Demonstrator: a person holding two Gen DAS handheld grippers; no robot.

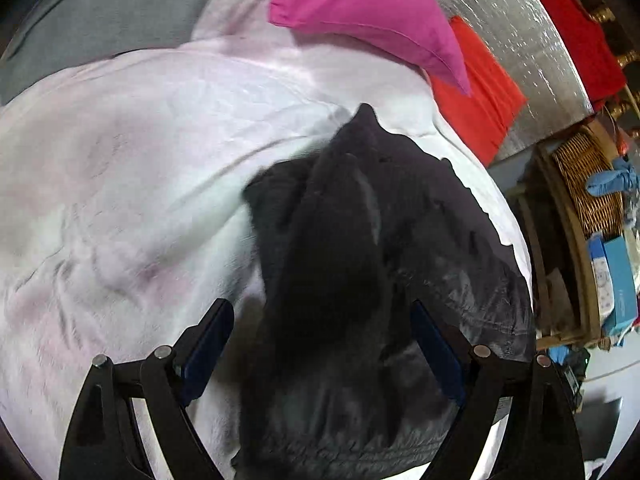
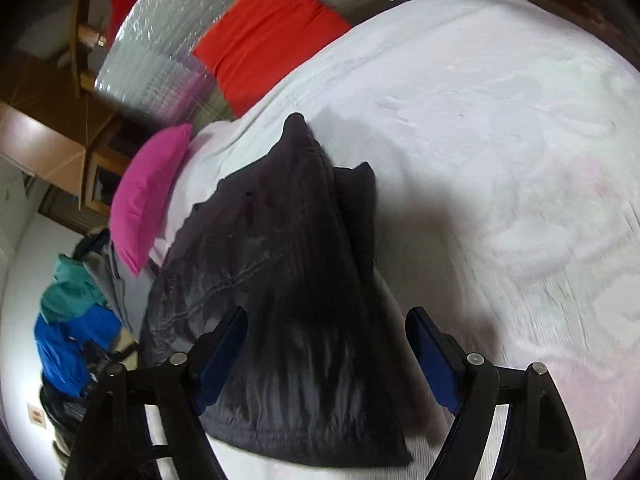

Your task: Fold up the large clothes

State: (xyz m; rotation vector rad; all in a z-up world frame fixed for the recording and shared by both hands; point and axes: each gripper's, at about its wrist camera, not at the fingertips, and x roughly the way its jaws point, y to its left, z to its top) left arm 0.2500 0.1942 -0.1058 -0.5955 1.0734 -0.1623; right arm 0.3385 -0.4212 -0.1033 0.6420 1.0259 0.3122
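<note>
Bed [image 1: 120,184] w/ pale pink-white cover, filling most of both views. Next in size: dark garment [image 1: 360,280], bunched in a heap near bed edge, one ridge of cloth rising to a peak toward the pillows. Magenta pillow [image 1: 360,4] & red cushion [image 1: 476,88] further up, well apart from the heap. Wicker basket [image 1: 588,180] off the bed's side.

Left tool [image 1: 320,344]: fingers spread wide, cloth between them but not pinched. Right tool [image 2: 326,352]: same, spread, straddling the dark ridge, no grip visible.

Step in hand, prob.: picking edges to spread garment flat before folding. To do well: find a hem or seam, not a mid-cloth bulge; pinch w/ both tools well apart; lift & pull outward evenly so fabric opens w/o twist; keep clear of bed edge, risk of sliding off.
</note>
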